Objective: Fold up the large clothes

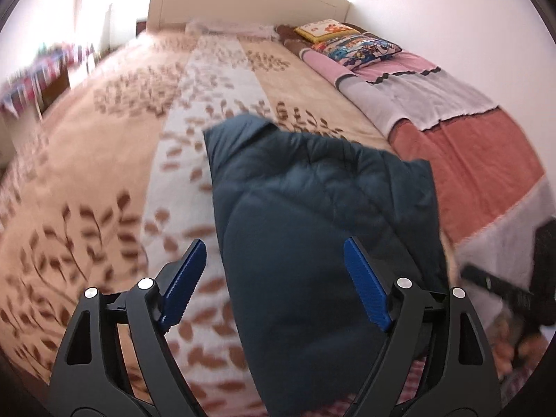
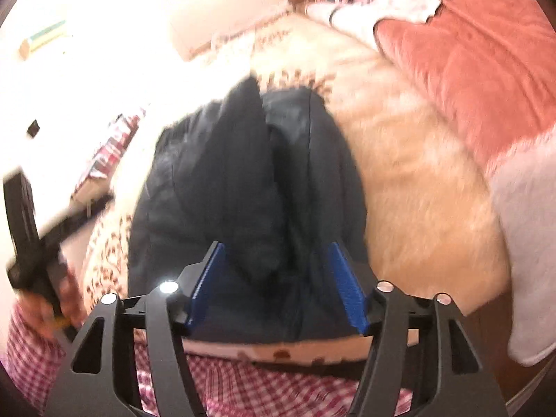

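A dark navy quilted jacket [image 1: 312, 215] lies folded into a long strip on the bed's leaf-patterned beige blanket [image 1: 104, 160]. My left gripper [image 1: 274, 278] is open just above the jacket's near end, its left finger over the blanket and its right finger over the jacket. In the right wrist view the jacket [image 2: 215, 173] shows bunched with a raised fold in the middle. My right gripper [image 2: 276, 285] is open, its blue pads on either side of that fold, holding nothing. The other gripper [image 2: 27, 236] shows at the left edge.
A pink, grey and coral blanket [image 1: 469, 153] lies along the bed's right side, with patterned pillows [image 1: 354, 43] near the headboard [image 1: 243, 3]. A cluttered shelf [image 1: 38, 80] stands left of the bed. A red checked cloth [image 2: 260, 389] is at the near edge.
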Demonstrator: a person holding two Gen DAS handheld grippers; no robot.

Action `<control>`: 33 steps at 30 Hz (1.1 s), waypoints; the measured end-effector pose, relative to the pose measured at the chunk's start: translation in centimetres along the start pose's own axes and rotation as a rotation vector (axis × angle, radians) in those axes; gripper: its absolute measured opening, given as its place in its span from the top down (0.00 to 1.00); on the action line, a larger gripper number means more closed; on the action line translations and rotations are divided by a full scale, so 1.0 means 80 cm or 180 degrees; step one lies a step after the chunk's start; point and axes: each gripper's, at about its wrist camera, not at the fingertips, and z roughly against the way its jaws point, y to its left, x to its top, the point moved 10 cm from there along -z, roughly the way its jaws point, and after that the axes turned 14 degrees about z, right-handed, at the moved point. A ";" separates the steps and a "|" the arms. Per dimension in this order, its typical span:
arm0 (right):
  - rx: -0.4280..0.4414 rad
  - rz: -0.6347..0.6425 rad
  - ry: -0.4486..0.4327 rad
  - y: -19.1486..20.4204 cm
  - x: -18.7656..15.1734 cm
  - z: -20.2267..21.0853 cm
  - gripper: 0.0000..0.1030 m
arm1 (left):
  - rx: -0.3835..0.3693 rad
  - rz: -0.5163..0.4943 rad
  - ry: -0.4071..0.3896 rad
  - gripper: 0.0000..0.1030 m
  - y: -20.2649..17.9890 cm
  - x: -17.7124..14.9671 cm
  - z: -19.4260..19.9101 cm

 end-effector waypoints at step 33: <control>0.0717 -0.0475 0.0281 -0.009 0.051 -0.145 0.72 | -0.0469 0.0163 0.0179 0.34 0.029 0.022 -0.076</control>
